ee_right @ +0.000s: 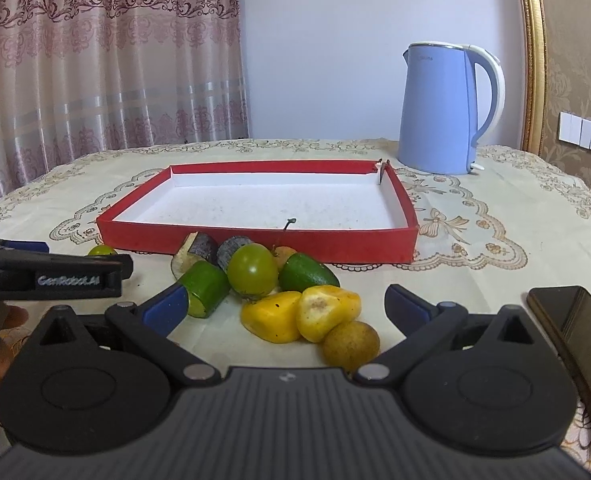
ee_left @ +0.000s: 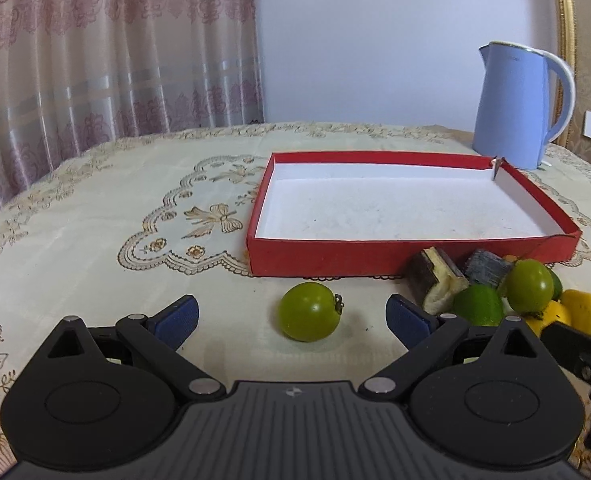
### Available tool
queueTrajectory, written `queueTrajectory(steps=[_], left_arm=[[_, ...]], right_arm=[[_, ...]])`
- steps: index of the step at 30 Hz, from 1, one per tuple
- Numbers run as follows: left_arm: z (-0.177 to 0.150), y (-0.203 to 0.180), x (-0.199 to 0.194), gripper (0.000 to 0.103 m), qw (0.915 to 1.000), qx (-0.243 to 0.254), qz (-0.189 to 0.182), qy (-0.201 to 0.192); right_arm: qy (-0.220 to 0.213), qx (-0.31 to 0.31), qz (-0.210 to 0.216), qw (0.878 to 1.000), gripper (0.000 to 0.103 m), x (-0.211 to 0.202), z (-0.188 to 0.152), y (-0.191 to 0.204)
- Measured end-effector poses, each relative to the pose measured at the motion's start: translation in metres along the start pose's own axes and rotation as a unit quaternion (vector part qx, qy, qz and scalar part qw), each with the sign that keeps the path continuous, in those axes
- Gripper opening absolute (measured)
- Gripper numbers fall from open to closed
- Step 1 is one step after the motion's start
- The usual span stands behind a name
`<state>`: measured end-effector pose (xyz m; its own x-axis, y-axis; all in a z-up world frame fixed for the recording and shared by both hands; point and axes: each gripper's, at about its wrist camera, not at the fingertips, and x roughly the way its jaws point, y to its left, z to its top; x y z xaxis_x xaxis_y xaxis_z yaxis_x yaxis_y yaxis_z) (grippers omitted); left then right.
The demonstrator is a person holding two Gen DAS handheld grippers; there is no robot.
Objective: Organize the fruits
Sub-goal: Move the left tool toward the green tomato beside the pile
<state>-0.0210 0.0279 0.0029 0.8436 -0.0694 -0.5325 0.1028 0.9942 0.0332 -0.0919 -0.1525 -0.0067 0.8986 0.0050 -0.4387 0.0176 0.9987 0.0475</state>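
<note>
The left gripper stands with its jaws wide apart on either side of a lone green tomato, which lies on the tablecloth just near of the empty red tray, apparently lined up for a pinch. The right gripper is likewise spread and holds nothing, low before the heap of fruit pieces at the tray's near wall, with a blue kettle far right, clear of the work

Blue kettle, dark phone, embroidered tablecloth
</note>
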Motion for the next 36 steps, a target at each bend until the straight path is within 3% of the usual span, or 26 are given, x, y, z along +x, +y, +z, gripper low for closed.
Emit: queueTrajectory(steps=[9, 29, 36], left_arm=[[-0.001, 0.006, 0.006, 0.101, 0.9996, -0.02, 0.021, 0.008], [-0.001, -0.007, 0.008, 0.101, 0.9982, 0.019, 0.057, 0.01], [-0.001, -0.004, 0.011, 0.091, 0.9985, 0.01, 0.051, 0.018]], right_arm=[[0.001, -0.011, -0.004, 1.0, 0.103, 0.001, 0.0, 0.004], [0.003, -0.009, -0.006, 1.0, 0.103, 0.001, 0.0, 0.003], [0.004, -0.009, -0.005, 1.0, 0.103, 0.001, 0.001, 0.002]])
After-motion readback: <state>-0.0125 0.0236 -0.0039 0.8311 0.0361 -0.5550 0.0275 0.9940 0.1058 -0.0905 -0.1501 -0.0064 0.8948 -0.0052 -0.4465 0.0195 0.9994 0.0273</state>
